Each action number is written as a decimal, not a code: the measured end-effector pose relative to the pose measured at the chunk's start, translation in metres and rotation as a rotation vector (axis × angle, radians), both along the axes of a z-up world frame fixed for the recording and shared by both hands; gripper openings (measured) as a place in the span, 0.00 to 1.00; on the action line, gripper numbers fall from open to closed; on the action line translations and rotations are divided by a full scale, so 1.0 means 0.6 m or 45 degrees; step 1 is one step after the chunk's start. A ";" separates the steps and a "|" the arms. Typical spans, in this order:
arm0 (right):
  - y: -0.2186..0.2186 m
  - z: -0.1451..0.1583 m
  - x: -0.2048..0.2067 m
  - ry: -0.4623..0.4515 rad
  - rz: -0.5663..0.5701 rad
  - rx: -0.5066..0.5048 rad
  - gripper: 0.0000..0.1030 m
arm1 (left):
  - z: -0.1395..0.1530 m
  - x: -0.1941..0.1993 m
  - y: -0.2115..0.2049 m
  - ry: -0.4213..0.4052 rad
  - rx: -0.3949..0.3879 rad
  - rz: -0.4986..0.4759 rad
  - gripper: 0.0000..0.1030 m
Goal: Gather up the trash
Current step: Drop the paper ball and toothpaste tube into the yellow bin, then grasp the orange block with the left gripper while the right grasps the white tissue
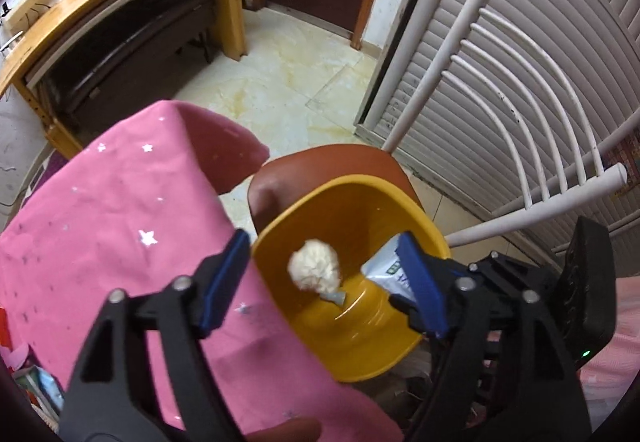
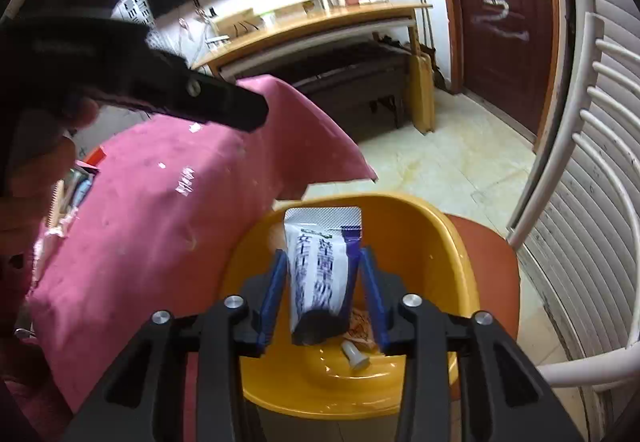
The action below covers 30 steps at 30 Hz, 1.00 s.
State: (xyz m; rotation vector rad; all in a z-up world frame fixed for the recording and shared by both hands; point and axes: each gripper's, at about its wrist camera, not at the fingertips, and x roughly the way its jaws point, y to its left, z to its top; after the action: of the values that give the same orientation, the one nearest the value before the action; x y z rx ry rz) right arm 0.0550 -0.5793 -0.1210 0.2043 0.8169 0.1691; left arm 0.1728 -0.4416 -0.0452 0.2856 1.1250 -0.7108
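1. The white-and-blue tube (image 2: 320,274), squeezed flat like a used toothpaste tube, hangs over the yellow basin (image 2: 448,242), its long axis running straight out from my right hand-held gripper (image 2: 325,296).
2. That gripper's blue pads flank the tube's dark lower end; I cannot tell whether they press on it.
3. My left hand-held gripper (image 1: 320,282) stands apart and empty above the same basin, over a crumpled tissue ball (image 1: 314,266).
4. A small cap (image 2: 355,356) lies on the basin floor.
5. The basin sits on a brown chair seat (image 2: 496,254), beside a pink cloth (image 1: 120,210).
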 end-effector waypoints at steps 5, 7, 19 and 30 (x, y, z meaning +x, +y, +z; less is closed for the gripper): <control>-0.008 -0.005 0.004 0.003 -0.021 0.018 0.72 | 0.011 -0.010 0.010 -0.037 0.001 0.010 0.77; -0.008 -0.001 0.006 -0.008 -0.024 0.026 0.72 | 0.019 -0.012 0.026 -0.040 -0.024 0.024 0.78; 0.051 0.065 0.012 -0.090 -0.040 0.009 0.83 | 0.083 -0.015 0.190 -0.127 -0.155 0.163 0.86; 0.172 0.147 0.022 -0.217 0.060 0.035 0.90 | 0.129 0.019 0.367 -0.283 -0.099 0.333 0.86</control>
State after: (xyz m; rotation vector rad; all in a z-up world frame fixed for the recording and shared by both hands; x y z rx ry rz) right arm 0.0680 -0.4763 -0.0327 0.1938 0.6506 0.2387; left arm 0.1840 -0.2212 0.0321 0.1434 0.8999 -0.4768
